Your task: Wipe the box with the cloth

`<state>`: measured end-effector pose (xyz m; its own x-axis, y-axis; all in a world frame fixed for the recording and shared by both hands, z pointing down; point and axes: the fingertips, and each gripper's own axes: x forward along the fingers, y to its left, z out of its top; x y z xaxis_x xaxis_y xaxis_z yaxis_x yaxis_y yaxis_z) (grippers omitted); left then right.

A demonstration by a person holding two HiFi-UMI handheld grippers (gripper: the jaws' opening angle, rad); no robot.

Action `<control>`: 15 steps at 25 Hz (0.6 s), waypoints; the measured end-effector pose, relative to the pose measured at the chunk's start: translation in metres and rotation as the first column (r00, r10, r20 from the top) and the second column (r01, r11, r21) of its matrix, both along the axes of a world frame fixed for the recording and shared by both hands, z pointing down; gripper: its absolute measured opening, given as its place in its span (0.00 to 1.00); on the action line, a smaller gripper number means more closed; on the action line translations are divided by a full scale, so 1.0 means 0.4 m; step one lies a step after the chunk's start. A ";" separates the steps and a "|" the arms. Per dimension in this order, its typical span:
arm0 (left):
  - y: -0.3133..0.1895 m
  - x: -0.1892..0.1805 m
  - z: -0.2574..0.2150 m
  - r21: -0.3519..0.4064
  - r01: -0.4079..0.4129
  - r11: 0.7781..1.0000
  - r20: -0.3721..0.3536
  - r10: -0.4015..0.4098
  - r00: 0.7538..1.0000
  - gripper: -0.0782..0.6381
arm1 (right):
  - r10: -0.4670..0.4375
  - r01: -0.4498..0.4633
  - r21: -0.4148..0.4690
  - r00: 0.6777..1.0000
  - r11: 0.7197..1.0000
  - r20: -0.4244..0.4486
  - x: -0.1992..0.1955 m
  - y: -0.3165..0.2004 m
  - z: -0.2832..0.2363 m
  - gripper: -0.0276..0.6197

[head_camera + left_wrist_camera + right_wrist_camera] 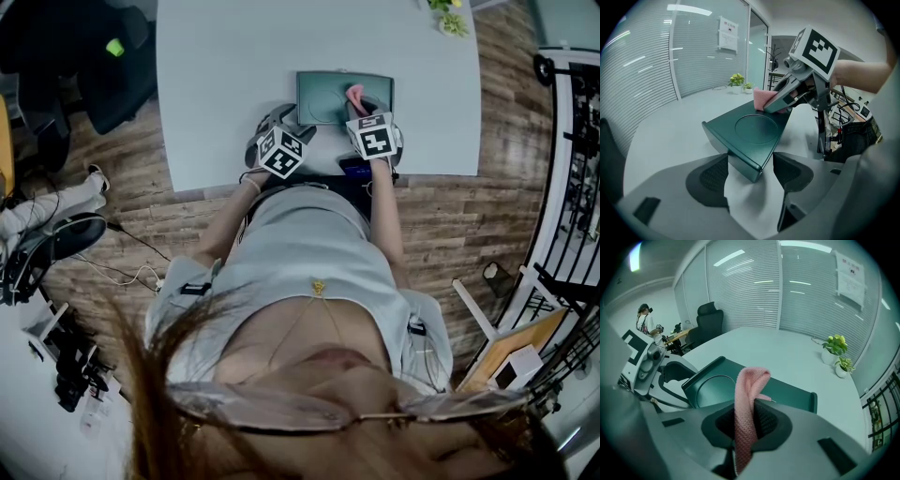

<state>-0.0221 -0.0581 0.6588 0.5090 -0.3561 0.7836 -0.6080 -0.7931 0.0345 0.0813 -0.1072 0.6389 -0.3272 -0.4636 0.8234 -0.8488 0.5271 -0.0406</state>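
Pinching a pink cloth (747,397) between its closed jaws, the right claw (748,417) holds it as a folded strip. A loop stands up in front of the jaws and a tail hangs below them. This grip leaves a soft pad of cloth ahead of the claw, probably so the cloth and not the hard jaws meets the box (754,129). The box is a flat, dark green thing with a round recess in its lid. It lies on the pale surface (234,75), close to the edge where the person stands. In the left gripper view the cloth sits at the far corner of the lid and seems to touch it, though whether it presses down I cannot tell. The left claw (750,171) has its jaws apart with the near corner of the box between them. One jaw lies close along the box's side, and a gap shows on the other, so the claw straddles the corner without clamping it. My guess is that it sits there as a stop — a wiping stroke would push a light box across the smooth surface, and a claw at the corner would check it. The wiping looks ready to start or barely started, since the cloth is at one corner and nearly all of the lid is still uncovered. Two small potted plants (836,355) stand well away at the far side of the surface — out of the cloth's way.
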 end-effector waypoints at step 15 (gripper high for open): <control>-0.001 -0.002 0.002 -0.001 0.001 1.000 -0.001 -0.001 1.000 0.54 | -0.002 0.009 -0.044 0.991 0.999 0.137 -0.050 0.005 -0.011 0.11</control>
<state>-0.0229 -0.0587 0.6594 0.5095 -0.3563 0.7832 -0.6090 -0.7924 0.0356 0.0614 -0.1053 0.6345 -0.4410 -0.4255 0.7903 -0.8307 0.5269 -0.1799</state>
